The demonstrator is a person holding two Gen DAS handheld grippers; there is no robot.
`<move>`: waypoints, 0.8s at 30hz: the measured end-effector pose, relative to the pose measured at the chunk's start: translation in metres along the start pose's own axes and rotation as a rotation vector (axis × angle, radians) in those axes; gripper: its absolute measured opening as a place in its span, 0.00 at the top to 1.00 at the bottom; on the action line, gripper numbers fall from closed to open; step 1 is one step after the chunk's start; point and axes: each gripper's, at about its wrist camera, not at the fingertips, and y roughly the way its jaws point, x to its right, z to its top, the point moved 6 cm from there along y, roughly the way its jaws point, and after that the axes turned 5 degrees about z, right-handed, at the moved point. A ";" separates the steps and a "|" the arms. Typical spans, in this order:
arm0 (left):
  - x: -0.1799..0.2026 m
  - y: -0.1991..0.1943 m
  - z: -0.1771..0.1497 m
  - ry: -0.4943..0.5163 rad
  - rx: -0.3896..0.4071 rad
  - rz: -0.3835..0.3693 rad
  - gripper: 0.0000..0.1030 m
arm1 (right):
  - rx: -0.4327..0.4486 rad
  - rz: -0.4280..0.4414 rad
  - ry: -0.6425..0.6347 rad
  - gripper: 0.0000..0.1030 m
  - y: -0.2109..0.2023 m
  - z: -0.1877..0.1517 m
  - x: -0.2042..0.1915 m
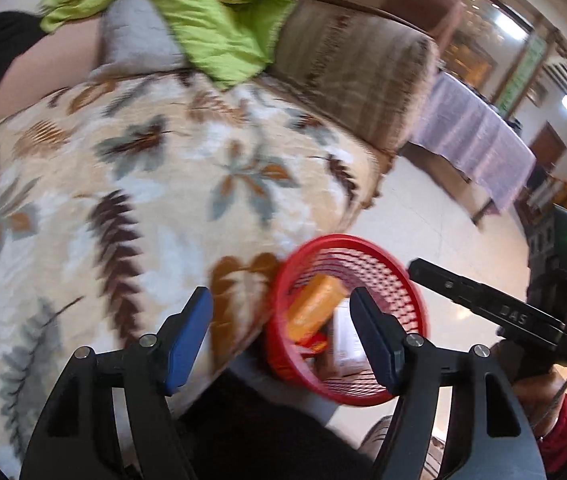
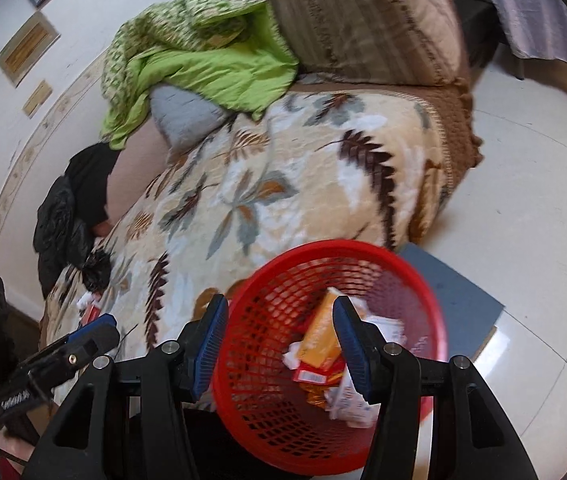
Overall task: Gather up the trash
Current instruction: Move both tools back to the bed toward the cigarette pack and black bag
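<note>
A red mesh basket [image 2: 267, 344] stands on the floor beside the sofa; it also shows in the left wrist view [image 1: 403, 280]. It holds an orange box [image 2: 319, 336], a red packet [image 2: 311, 374] and crumpled white paper [image 2: 351, 404]. The orange box shows in the left wrist view [image 1: 315, 308] too. My right gripper [image 2: 281, 344] is open and empty above the basket. My left gripper [image 1: 281, 332] is open and empty, over the sofa edge and basket. More small trash [image 2: 89, 306] lies on the sofa blanket at the left.
The sofa carries a leaf-patterned blanket [image 2: 275, 184], a green quilt [image 2: 203, 64], a grey pillow [image 2: 183, 116] and black clothing [image 2: 71, 216]. A grey mat [image 2: 459, 300] lies on the white tile floor. A cloth-covered table [image 1: 475, 140] stands beyond the sofa.
</note>
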 end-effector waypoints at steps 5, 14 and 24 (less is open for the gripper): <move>-0.057 -0.016 -0.011 -0.101 0.009 0.069 0.32 | -0.067 0.057 -0.082 0.42 0.030 -0.013 -0.042; -0.178 -0.055 -0.041 -0.341 0.044 0.203 0.32 | -0.175 0.179 -0.284 0.42 0.092 -0.033 -0.153; -0.309 -0.088 -0.055 -0.654 0.087 0.366 0.32 | -0.241 0.255 -0.412 0.42 0.165 -0.059 -0.248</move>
